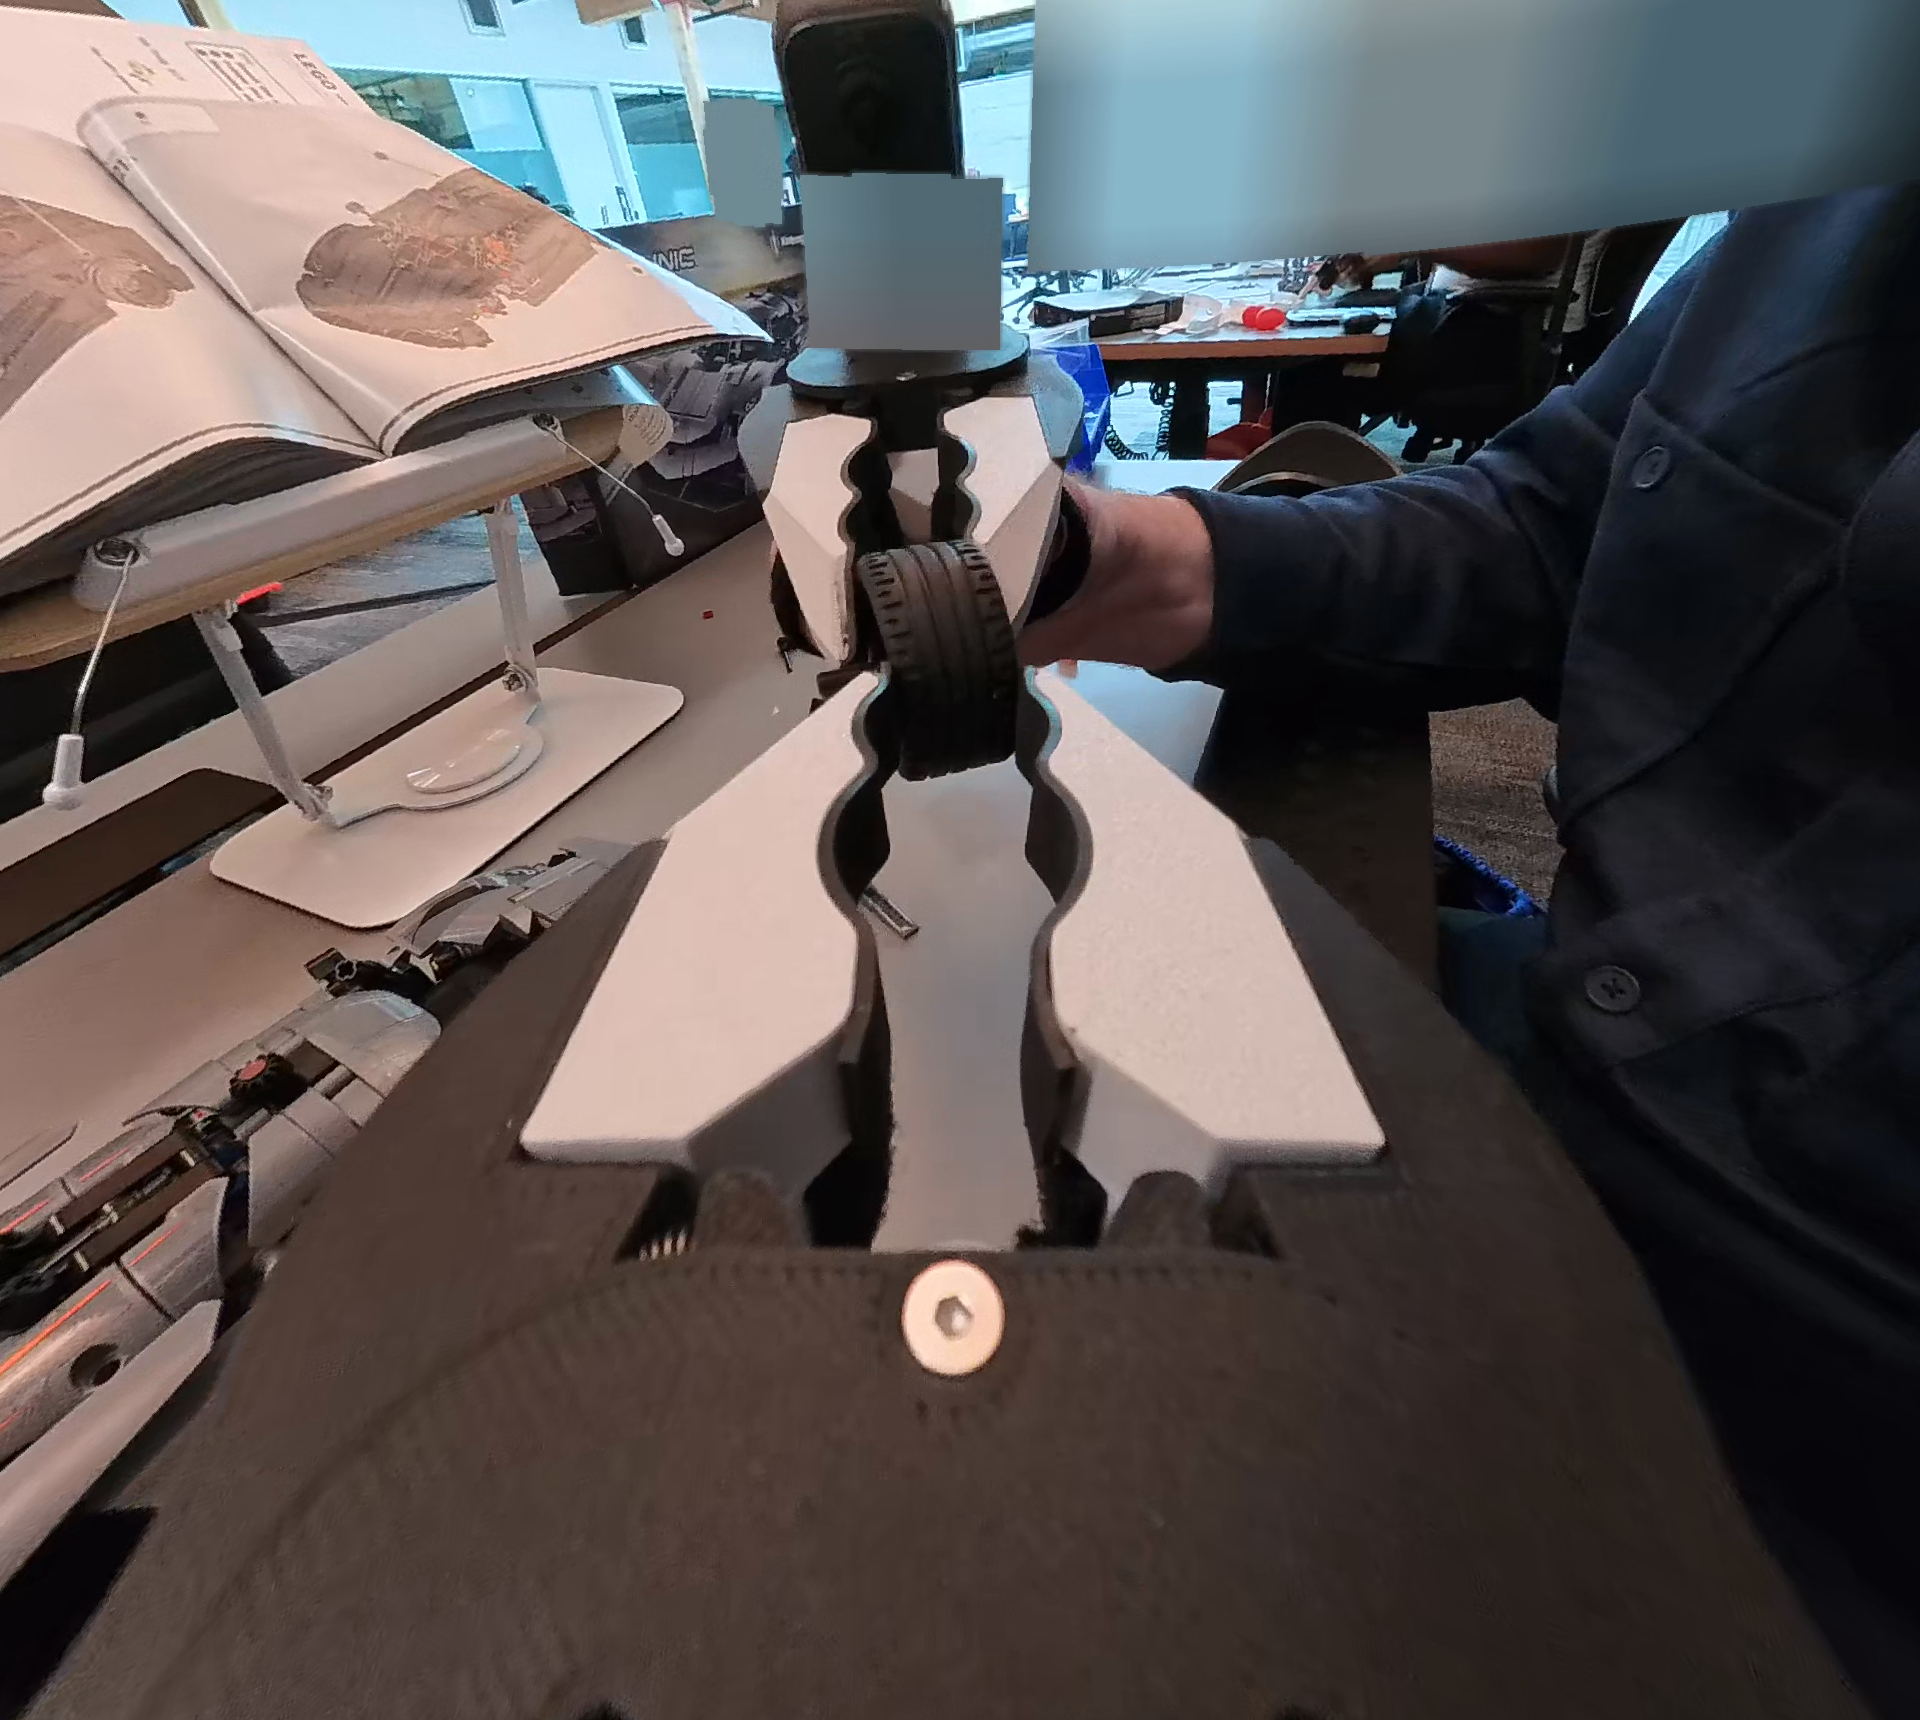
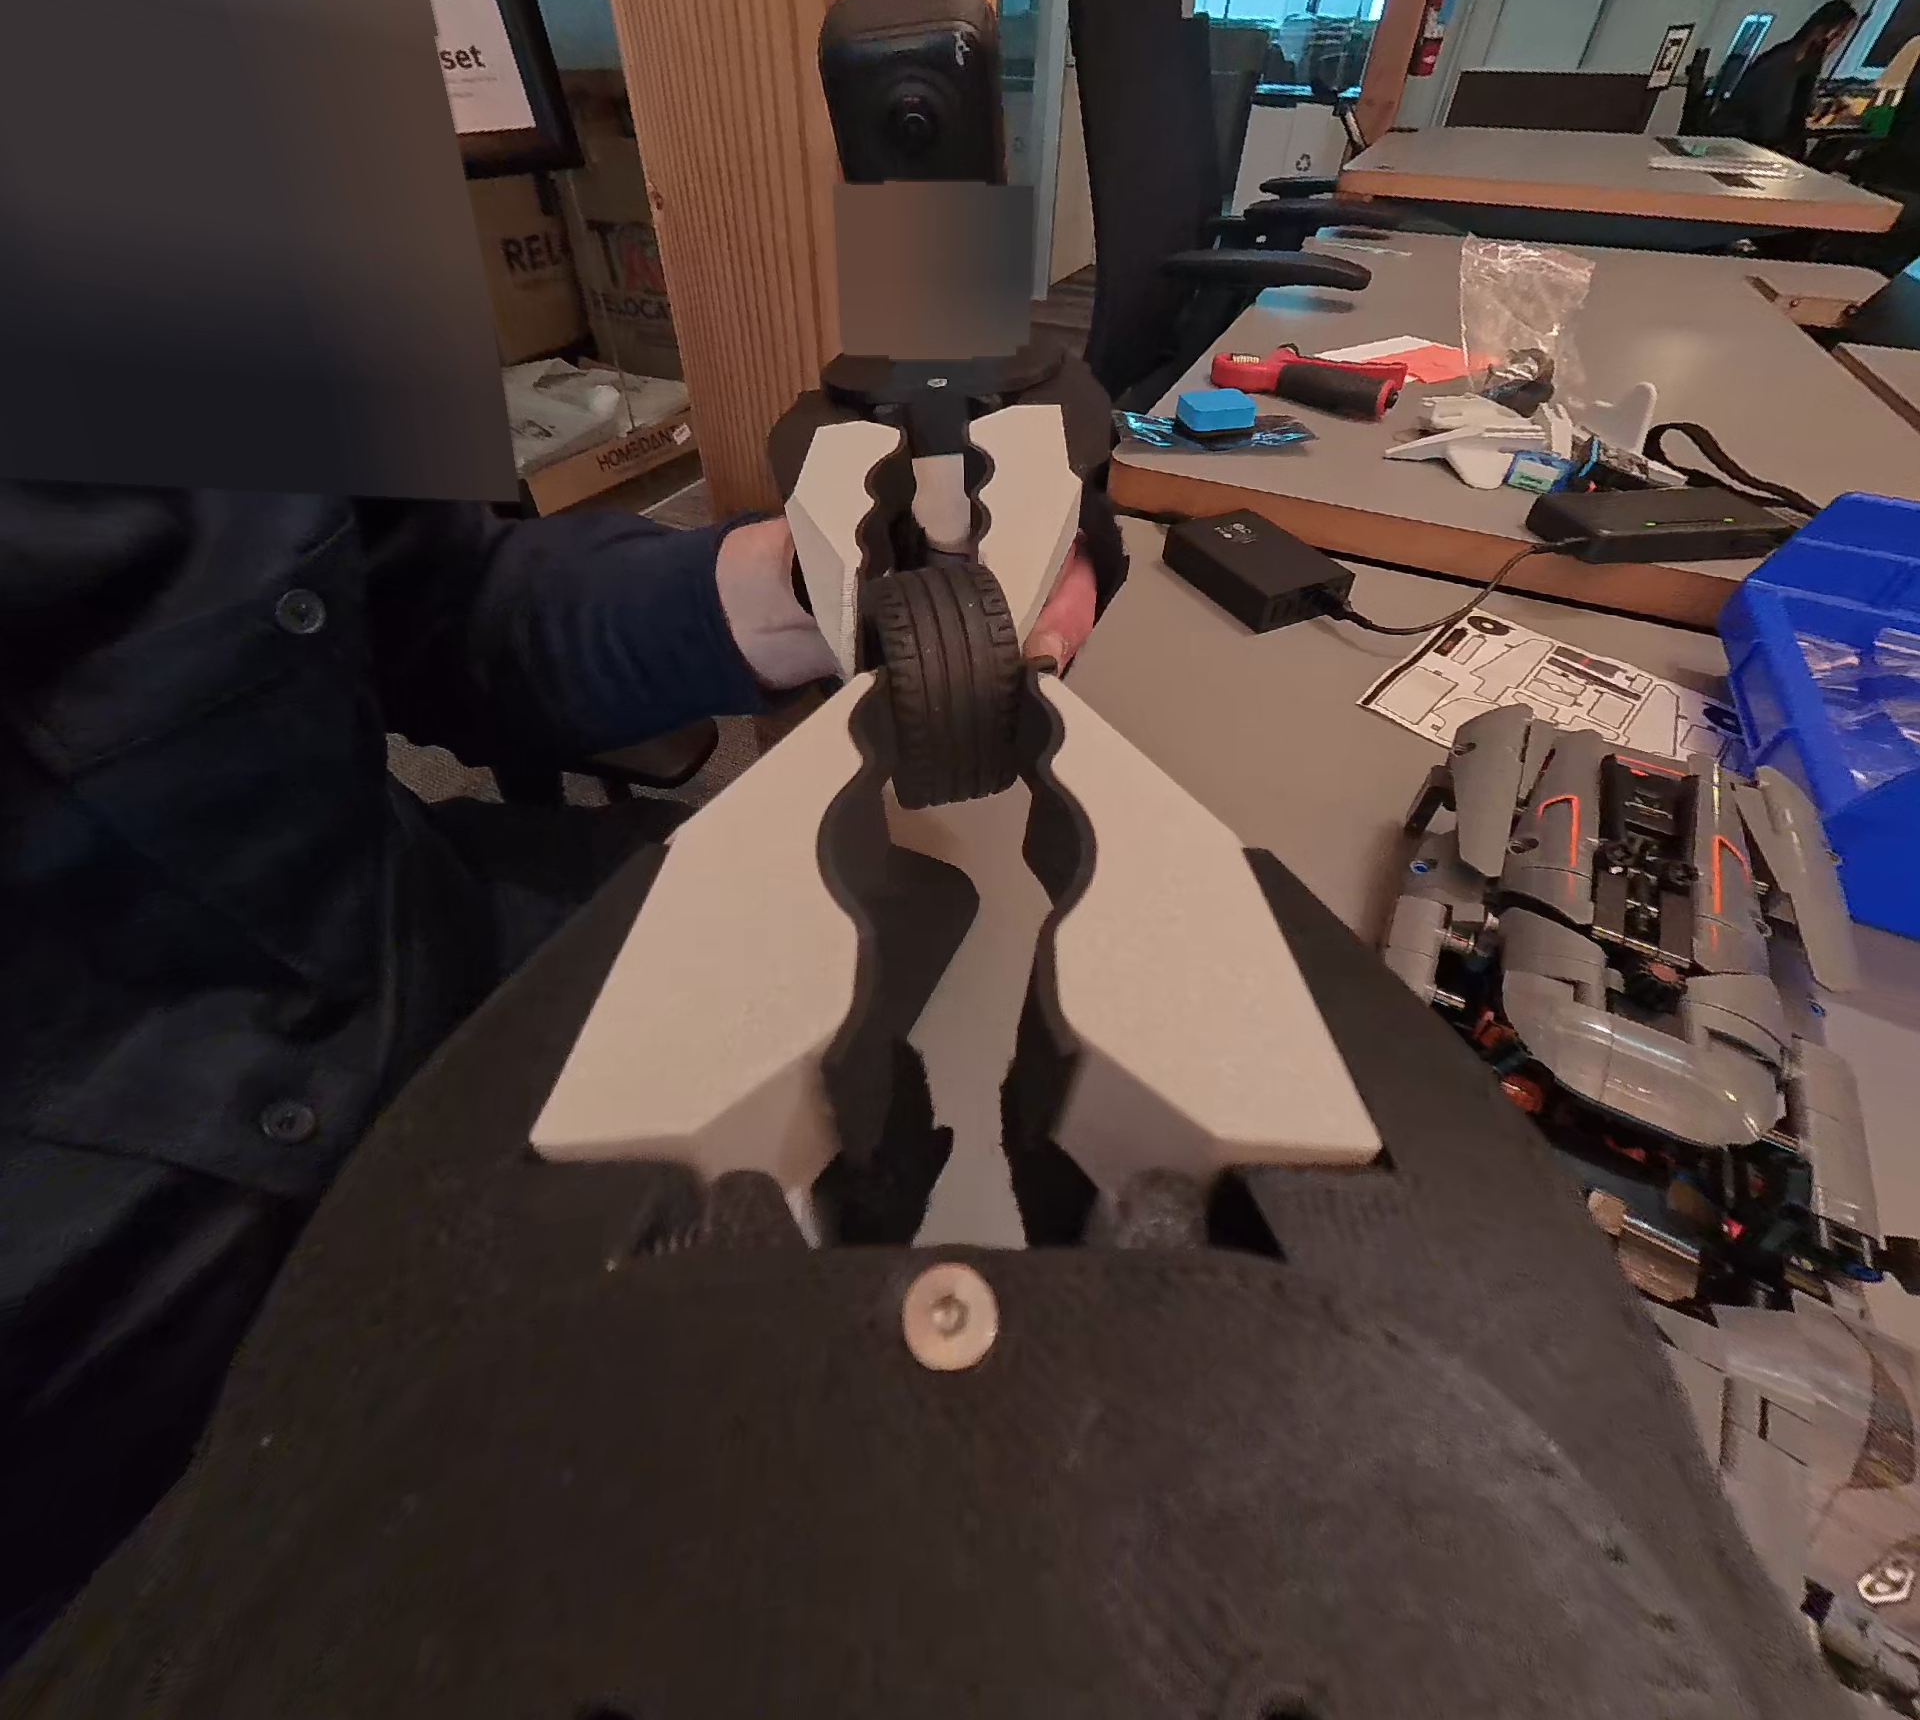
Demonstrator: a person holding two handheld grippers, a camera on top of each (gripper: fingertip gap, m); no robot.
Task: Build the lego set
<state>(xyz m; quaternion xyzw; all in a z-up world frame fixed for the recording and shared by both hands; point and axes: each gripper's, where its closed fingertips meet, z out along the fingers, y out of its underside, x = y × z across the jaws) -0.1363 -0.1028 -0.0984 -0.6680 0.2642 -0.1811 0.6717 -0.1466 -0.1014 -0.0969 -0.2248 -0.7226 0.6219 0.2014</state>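
The left hand-held gripper (image 1: 940, 714) sits nearest its camera, its wavy fingers partly open with their tips closed on a black tyre (image 1: 940, 657). The right hand-held gripper (image 2: 945, 714) meets it tip to tip from the far side and pinches the same tyre (image 2: 940, 683), so both hold one wheel in the air above the table (image 2: 1195, 735). Whether a rim sits inside the tyre I cannot tell.

The tyre is wide, with grooved tread and a smooth centre band, and stands on edge between the fingertips.

Right of the right gripper, on the table, lies the car (image 2: 1621, 932): a grey body with orange lines, its panels mostly on, so the build looks well advanced. This wheel is not yet mounted. A sticker sheet (image 2: 1538, 683) and a blue bin (image 2: 1829, 694) lie beyond it. Far left of the left gripper, the manual (image 1: 312, 288) rests open on a stand (image 1: 457, 766).
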